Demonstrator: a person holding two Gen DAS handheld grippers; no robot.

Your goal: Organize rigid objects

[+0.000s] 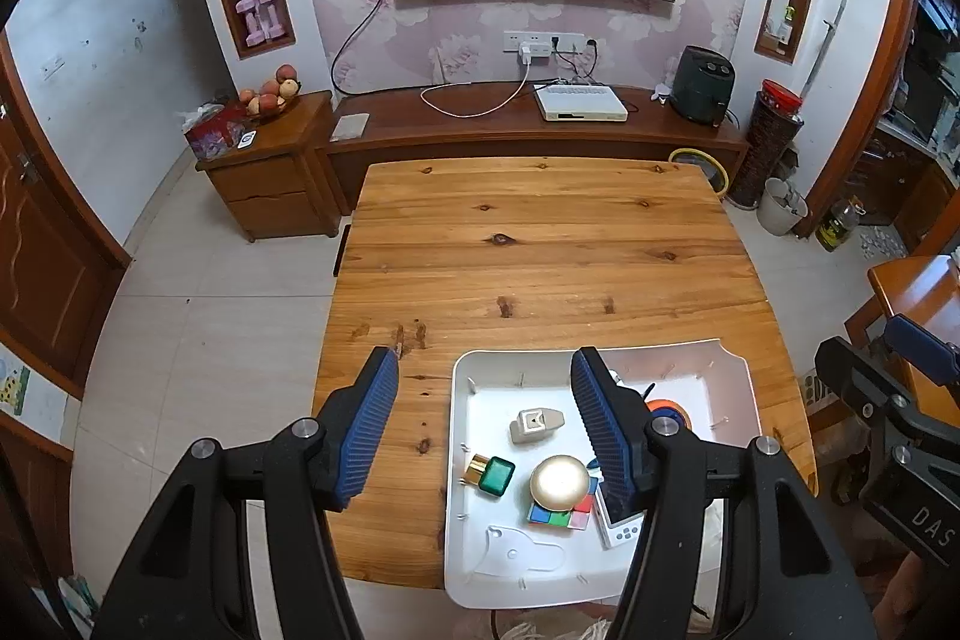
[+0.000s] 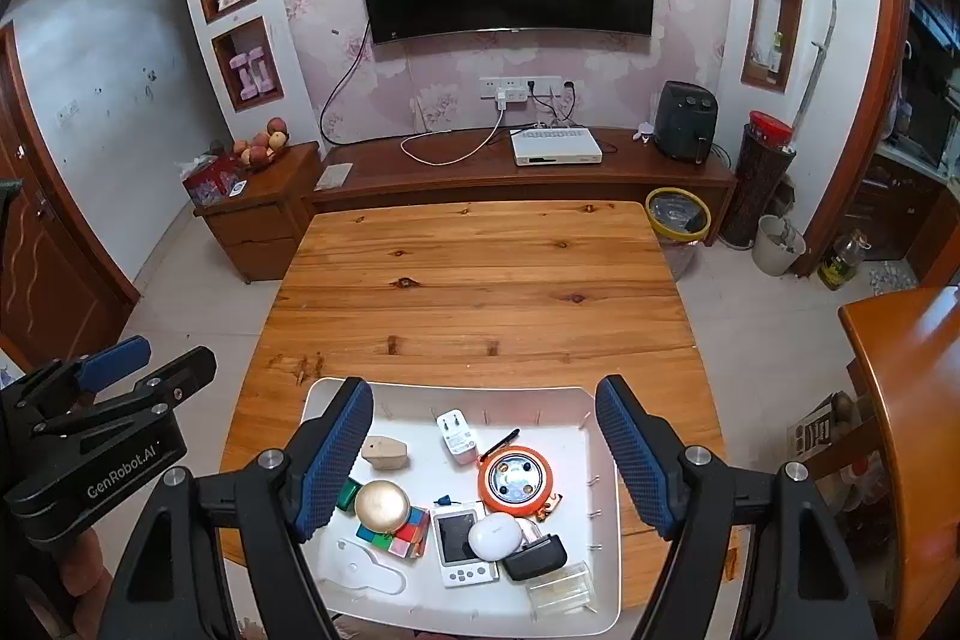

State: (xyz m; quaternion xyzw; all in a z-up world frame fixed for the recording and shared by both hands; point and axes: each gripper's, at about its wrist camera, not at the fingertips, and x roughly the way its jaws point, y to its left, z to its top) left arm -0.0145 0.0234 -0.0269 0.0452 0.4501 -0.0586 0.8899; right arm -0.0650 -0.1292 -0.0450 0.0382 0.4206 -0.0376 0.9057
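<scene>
Hovering with nothing between the pads: left claw [image 1: 485,424] parted over desk [image 2: 480,280] and tray edge, right claw [image 2: 485,454] parted wider above white tray [image 2: 591,520]. Inside, gold dome [image 2: 382,505] on colour cube [image 2: 399,535], orange disc [image 2: 515,478] farther back.

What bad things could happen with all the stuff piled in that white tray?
The round gold dome sits on the colourful puzzle cube; lifting either could make the dome roll off. The white plastic tray overhangs the wooden table's near edge, so a push might tip it. Items touch, so the right hand-held gripper may nudge neighbours.
</scene>
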